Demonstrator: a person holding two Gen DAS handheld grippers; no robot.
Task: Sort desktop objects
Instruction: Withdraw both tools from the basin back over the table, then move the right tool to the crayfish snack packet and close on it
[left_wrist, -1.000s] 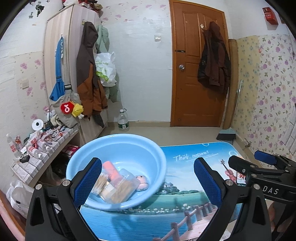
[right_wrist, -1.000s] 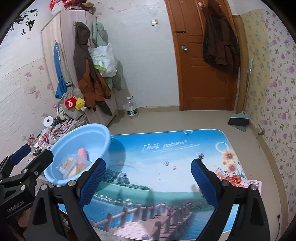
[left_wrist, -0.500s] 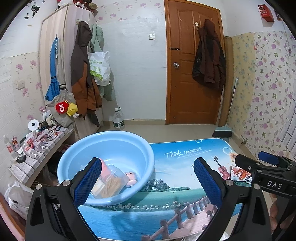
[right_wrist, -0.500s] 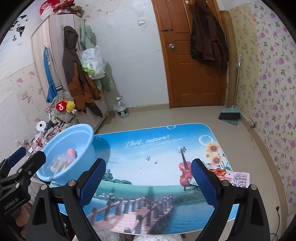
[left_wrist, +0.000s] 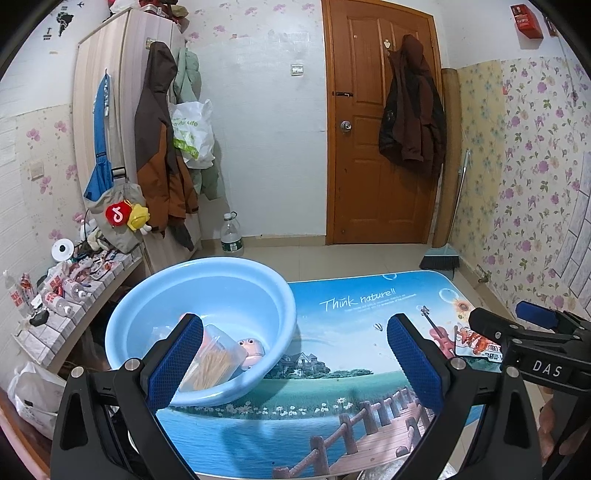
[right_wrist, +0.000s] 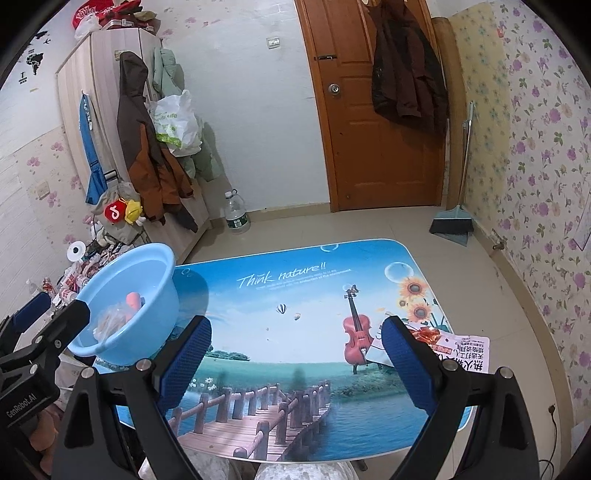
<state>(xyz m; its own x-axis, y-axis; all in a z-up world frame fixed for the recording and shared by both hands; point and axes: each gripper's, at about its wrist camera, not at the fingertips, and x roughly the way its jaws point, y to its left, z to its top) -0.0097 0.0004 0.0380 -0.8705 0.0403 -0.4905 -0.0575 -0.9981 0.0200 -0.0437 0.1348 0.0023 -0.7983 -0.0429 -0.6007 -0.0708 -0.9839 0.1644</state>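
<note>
1. Already most of the sorting looks done: the blue basin (left_wrist: 155, 306) sits at the left end of the worktop (left_wrist: 354, 332), its base partly over the edge, and it holds a clear box of sticks (left_wrist: 214, 362), an orange item (right_wrist: 133, 300) and a small pink toy (left_wrist: 252, 349).
2. Apart from the basin, the printed surface of the worktop carries nothing loose across its middle and far side.
3. One thing seems to be left: a paper leaflet (right_wrist: 461, 350) with red print lies at the right end of the worktop, hanging partly over the edge, well apart from the basin. Whether it counts as something to sort I cannot say for sure, but it is the only loose item outside the basin.
4. Above the near edge of the worktop, the left gripper (left_wrist: 293, 363) has its jaws spread wide and nothing between them; its left pad overlaps the basin in view, though I cannot tell if it touches.
5. Beside it, the right gripper (right_wrist: 295, 363) is likewise wide open and empty, with its right pad just beside the leaflet in view.
6. Judged from this, the task is near its end: either the leaflet goes into the basin, or nothing remains.
</note>
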